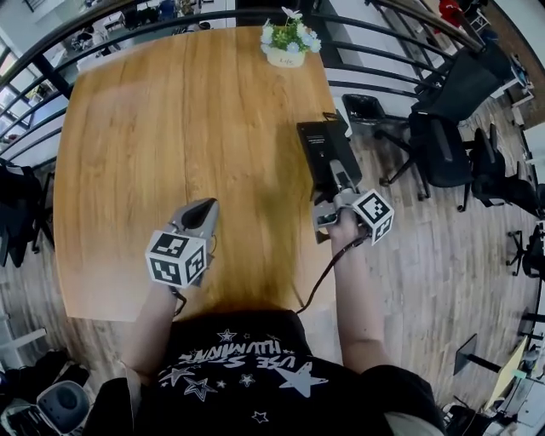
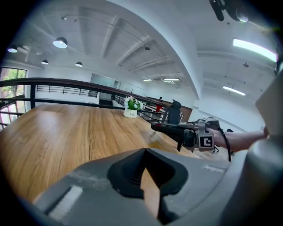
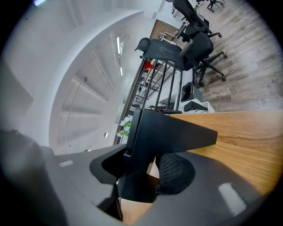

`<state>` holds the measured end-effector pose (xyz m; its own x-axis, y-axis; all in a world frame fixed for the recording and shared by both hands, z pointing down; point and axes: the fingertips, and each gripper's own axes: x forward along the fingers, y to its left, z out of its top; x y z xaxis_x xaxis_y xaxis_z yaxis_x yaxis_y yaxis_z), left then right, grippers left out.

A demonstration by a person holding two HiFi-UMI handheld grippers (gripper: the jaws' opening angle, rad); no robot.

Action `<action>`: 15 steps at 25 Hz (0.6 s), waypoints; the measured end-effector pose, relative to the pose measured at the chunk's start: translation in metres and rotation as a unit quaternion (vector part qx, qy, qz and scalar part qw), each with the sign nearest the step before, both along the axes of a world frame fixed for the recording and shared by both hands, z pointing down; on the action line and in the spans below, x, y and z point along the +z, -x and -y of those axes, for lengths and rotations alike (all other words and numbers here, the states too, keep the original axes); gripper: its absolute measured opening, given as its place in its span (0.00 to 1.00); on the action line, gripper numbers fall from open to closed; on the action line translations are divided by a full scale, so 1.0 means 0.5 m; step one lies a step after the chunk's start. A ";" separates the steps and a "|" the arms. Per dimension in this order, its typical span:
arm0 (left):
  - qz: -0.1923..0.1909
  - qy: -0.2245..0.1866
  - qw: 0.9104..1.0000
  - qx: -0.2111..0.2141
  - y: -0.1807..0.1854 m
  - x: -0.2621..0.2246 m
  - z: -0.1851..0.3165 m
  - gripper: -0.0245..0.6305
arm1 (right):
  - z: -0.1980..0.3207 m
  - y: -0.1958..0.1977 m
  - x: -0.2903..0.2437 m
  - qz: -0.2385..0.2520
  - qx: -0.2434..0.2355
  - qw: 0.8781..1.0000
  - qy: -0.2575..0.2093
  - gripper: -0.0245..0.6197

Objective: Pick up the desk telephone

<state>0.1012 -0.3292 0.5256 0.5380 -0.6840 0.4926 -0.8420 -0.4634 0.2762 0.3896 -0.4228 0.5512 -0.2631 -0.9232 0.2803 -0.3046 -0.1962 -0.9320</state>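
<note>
The black desk telephone (image 1: 324, 152) is at the wooden table's (image 1: 170, 128) right edge, its near end clamped in my right gripper (image 1: 334, 194), which is shut on it. In the left gripper view the telephone (image 2: 170, 129) shows as a thin slab held a little above the tabletop, with the right gripper (image 2: 194, 137) behind it. The right gripper view has the telephone (image 3: 163, 137) filling the space between the jaws of the right gripper (image 3: 148, 170). My left gripper (image 1: 200, 211) hovers over the table's near middle, shut and empty; in its own view the left gripper (image 2: 143, 172) holds nothing.
A white pot of flowers (image 1: 288, 43) stands at the table's far edge. A black railing (image 1: 170, 21) curves behind the table. Black office chairs (image 1: 443, 128) stand on the wood floor to the right. A cable (image 1: 319, 277) hangs from the right gripper.
</note>
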 end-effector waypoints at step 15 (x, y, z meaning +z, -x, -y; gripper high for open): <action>-0.026 -0.004 0.998 0.057 0.116 -0.030 -0.119 0.04 | -0.217 0.139 -0.097 -0.014 0.017 0.999 -0.046 0.34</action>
